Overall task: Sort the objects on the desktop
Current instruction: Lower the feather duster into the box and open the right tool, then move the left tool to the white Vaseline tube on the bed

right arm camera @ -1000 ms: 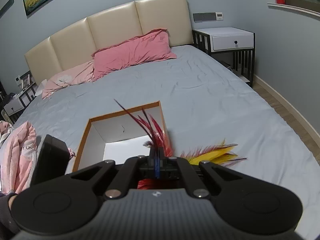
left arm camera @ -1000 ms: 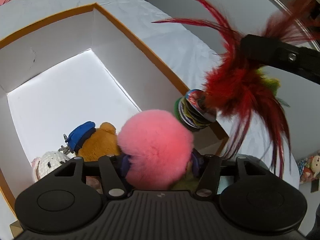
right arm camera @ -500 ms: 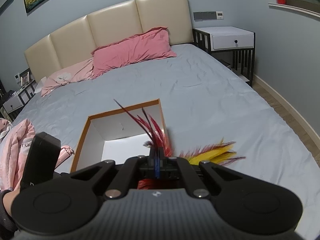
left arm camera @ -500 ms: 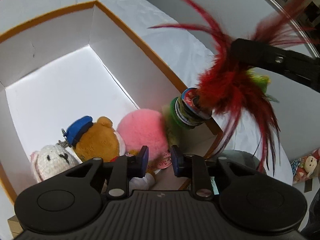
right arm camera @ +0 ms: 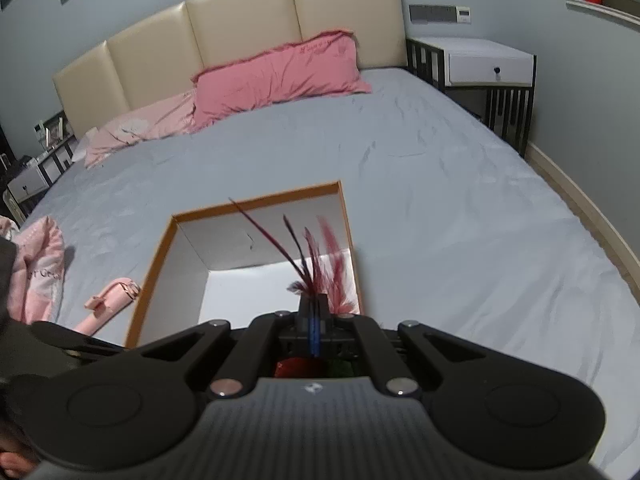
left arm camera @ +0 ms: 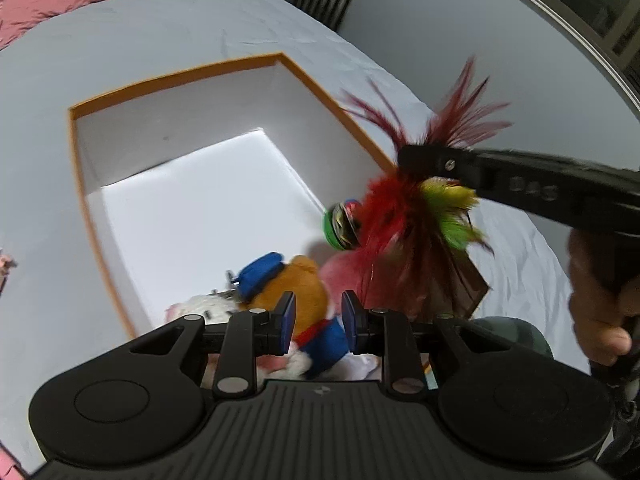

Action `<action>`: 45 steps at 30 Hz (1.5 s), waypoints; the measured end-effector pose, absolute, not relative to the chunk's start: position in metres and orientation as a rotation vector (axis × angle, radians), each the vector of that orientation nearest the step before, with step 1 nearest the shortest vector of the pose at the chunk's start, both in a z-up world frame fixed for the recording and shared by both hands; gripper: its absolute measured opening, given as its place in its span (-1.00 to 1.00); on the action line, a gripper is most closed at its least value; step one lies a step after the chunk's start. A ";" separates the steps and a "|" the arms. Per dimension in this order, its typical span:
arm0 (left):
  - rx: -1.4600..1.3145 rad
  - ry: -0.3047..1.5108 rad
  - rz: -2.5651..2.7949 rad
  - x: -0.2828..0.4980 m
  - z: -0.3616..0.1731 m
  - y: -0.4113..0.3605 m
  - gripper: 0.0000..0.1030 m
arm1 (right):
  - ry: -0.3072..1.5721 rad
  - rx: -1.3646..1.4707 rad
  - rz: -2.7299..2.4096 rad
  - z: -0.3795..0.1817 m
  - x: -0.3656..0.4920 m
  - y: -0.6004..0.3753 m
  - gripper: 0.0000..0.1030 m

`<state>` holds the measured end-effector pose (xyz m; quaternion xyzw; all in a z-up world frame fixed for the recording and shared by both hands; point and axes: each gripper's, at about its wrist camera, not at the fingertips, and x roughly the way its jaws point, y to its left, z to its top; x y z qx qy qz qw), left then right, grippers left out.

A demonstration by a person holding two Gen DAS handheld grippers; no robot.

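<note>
A feathered shuttlecock [left arm camera: 404, 216] is held clamped in the right gripper [right arm camera: 314, 312] above the open box [left arm camera: 176, 76]; the left gripper [left arm camera: 316, 320] is seen part-open, empty. A low, centred release is advised.

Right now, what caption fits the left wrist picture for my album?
Right tongs dangle a feathered shuttlecock over the orange-rimmed box holding plush toys.

Left tongs [left arm camera: 318, 322] slightly parted, right tongs [right arm camera: 315, 312] clamped
</note>
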<state>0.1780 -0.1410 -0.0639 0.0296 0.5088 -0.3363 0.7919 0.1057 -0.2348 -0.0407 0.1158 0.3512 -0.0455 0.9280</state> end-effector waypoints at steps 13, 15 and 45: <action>0.030 1.084 -0.680 0.161 -0.036 -0.107 -0.47 | 0.824 0.143 -0.137 -0.078 0.138 -0.225 -1.00; 0.023 1.084 -0.668 0.161 -0.034 -0.102 -0.47 | 0.838 0.133 -0.144 -0.081 0.139 -0.224 -1.00; 0.013 1.082 -0.387 0.072 0.002 0.041 -0.33 | 0.742 0.226 0.104 -0.023 0.033 -0.112 -0.59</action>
